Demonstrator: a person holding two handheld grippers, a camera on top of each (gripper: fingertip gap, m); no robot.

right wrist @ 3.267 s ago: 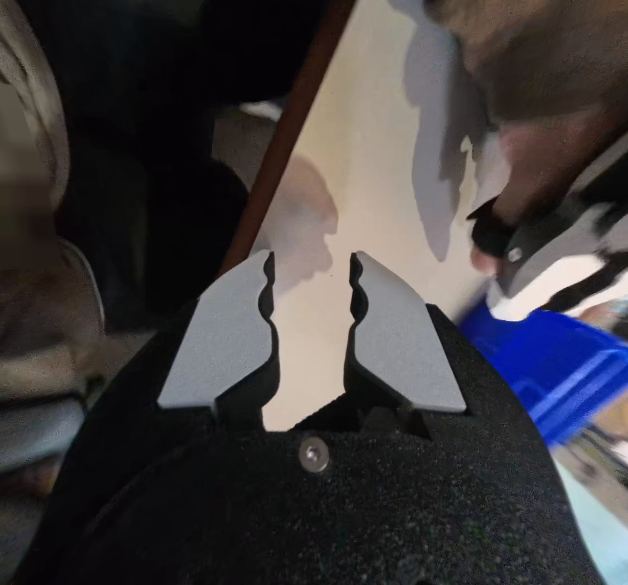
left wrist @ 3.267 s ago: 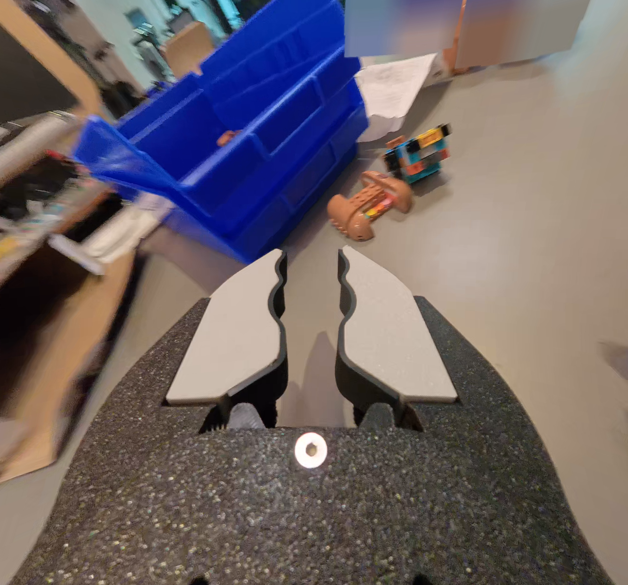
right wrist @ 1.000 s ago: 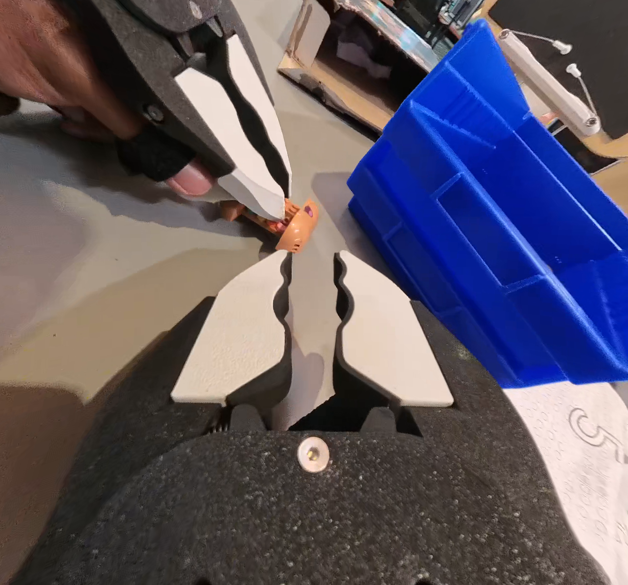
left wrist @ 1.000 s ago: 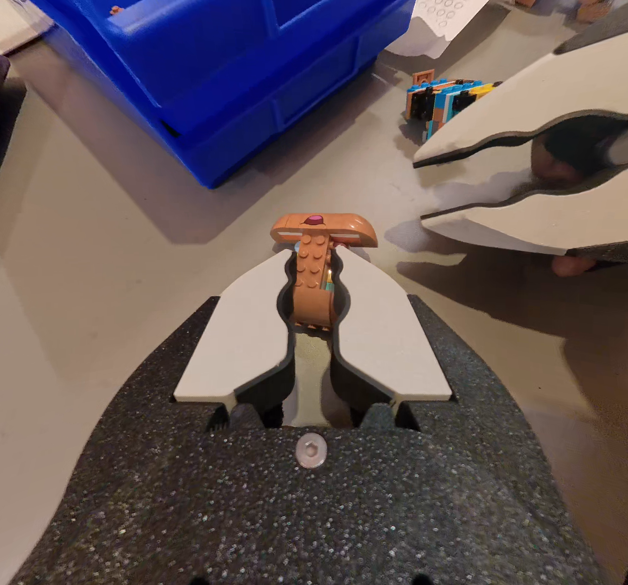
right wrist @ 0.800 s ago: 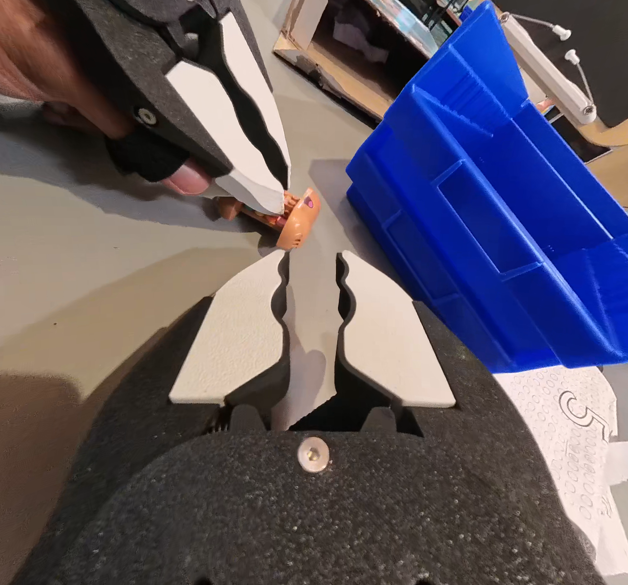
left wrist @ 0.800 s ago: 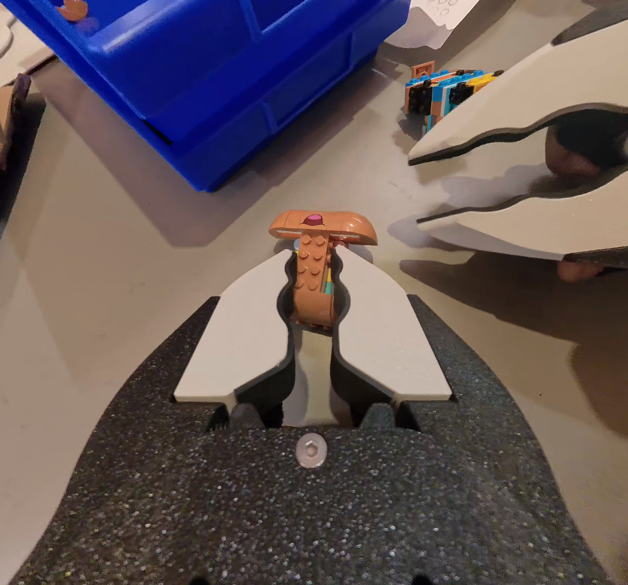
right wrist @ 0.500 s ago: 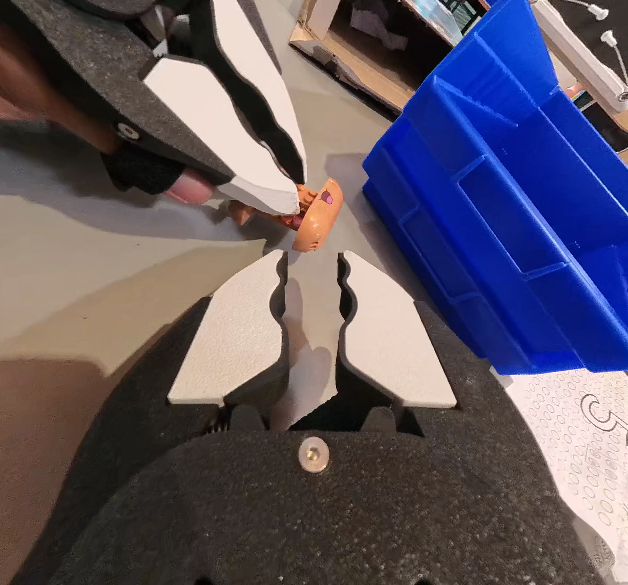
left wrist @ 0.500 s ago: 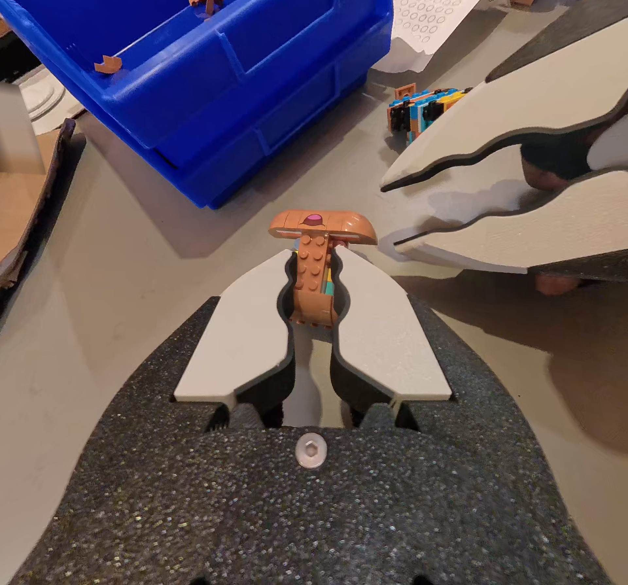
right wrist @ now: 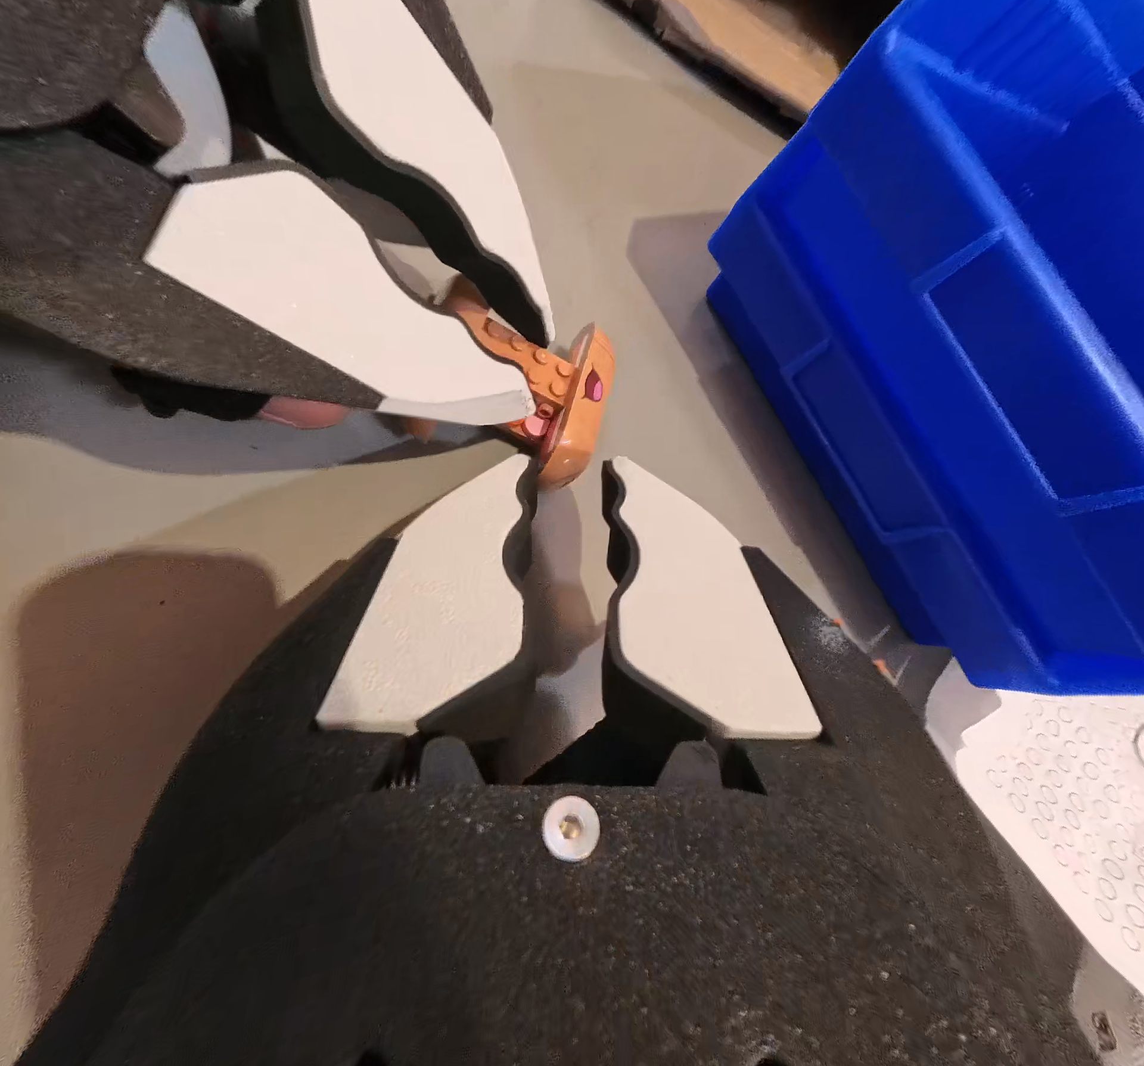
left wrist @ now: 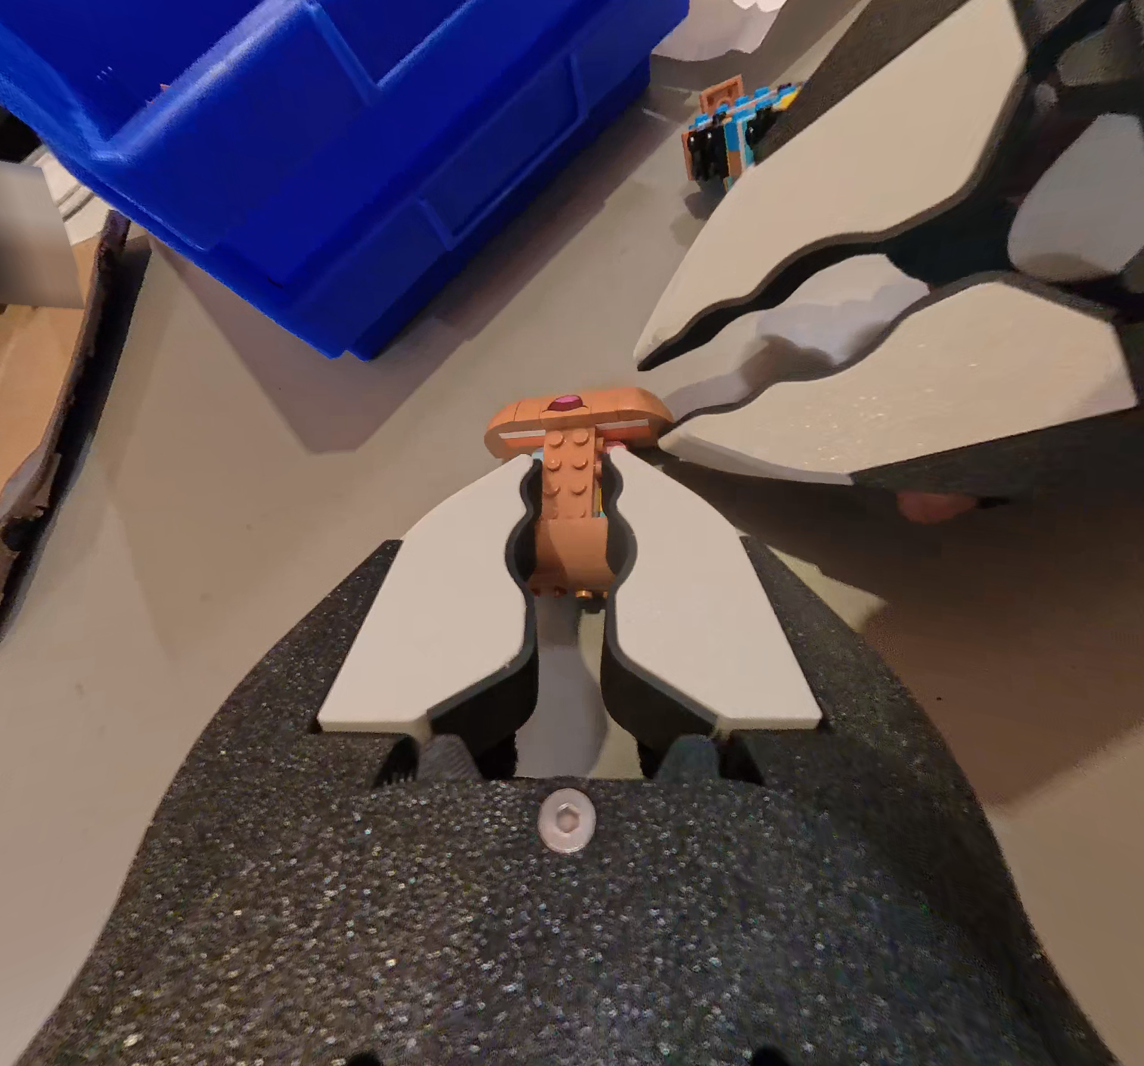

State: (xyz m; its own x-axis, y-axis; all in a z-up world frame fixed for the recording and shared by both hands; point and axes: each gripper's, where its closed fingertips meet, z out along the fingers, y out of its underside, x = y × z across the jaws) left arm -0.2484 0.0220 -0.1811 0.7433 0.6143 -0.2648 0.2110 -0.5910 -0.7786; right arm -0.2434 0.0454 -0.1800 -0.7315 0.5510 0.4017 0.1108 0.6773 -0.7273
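My left gripper is shut on the studded stem of an orange-brown brick figure, held just above the grey table. The figure's wide rounded head with a pink spot sticks out past the fingertips. My right gripper is open, and its fingertips reach the end of that head. In the left wrist view the right gripper comes in from the right, its lower fingertip at the head's right end. In the right wrist view the left gripper comes in from the upper left.
A blue divided plastic bin stands just beyond the figure, also at the right in the right wrist view. A small multicoloured brick build lies behind the right gripper. White printed paper lies near the bin. A cardboard box is farther off. The tips of both grippers are at nearly the same place.
The left gripper took hold of the brick figure and lifted it. The right gripper has come from the side until its open fingertips reach the figure's head.
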